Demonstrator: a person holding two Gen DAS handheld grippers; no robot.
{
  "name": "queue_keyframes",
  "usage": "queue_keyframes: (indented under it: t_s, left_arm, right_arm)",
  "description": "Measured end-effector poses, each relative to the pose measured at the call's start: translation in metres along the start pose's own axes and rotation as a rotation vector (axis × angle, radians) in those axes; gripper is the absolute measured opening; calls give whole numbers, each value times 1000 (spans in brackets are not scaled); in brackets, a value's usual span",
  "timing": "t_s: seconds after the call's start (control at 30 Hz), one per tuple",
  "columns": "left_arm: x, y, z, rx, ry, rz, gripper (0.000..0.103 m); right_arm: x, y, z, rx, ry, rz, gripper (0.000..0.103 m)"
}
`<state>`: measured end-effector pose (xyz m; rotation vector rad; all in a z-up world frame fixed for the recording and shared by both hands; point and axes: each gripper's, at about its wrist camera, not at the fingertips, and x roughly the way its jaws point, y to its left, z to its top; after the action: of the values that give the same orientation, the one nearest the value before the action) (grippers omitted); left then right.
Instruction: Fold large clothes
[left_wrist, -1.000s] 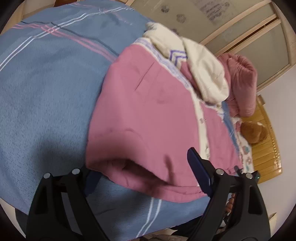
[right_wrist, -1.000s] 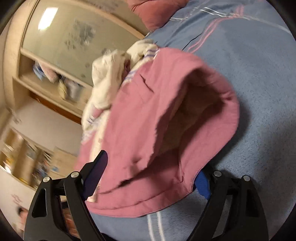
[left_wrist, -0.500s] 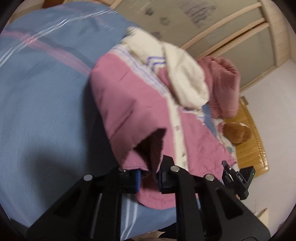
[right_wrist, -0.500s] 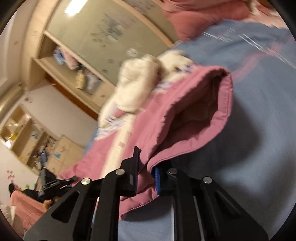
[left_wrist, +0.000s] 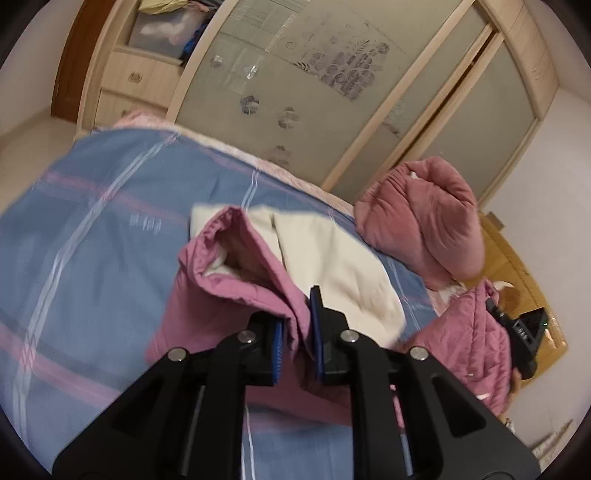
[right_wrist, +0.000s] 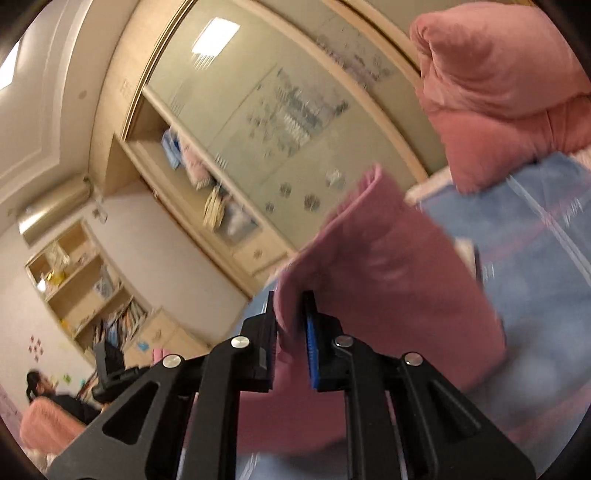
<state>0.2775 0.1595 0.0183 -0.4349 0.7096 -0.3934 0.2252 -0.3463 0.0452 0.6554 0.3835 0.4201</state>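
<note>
Cupboard shelf (right_wrist: 218, 206) with bundles, perhaps bedding; pink jacket (left_wrist: 236, 295) between grippers.

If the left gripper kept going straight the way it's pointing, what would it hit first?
Likely the pink jacket itself: the left gripper is shut on its hem, and the raised fabric bunches right ahead, with the blue bedspread beyond. Depth is unclear.

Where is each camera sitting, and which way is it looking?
Left wrist: sits on the left gripper, looks along its fingers, slightly downward, over the pink jacket it pinches, the blue bedsheet and wardrobe doors.
Right wrist: sits on the right gripper, looks almost level, tilted, at the pink jacket it pinches, shelves and ceiling.
Both show the jacket, bedsheet, wardrobe and pink pillow; the left view also catches the right gripper.
</note>
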Motion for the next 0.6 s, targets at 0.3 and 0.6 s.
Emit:
queue_keyframes:
  t_s: [0.3,0.6]
  left_arm:
    - [188,26,95,-44,74,229,14]
    - [246,80,102,-185,140,227,22]
  right_arm:
    - [102,-62,11,-14,38,-123,12]
    - [169,-1,-103,-409,357,-121,29]
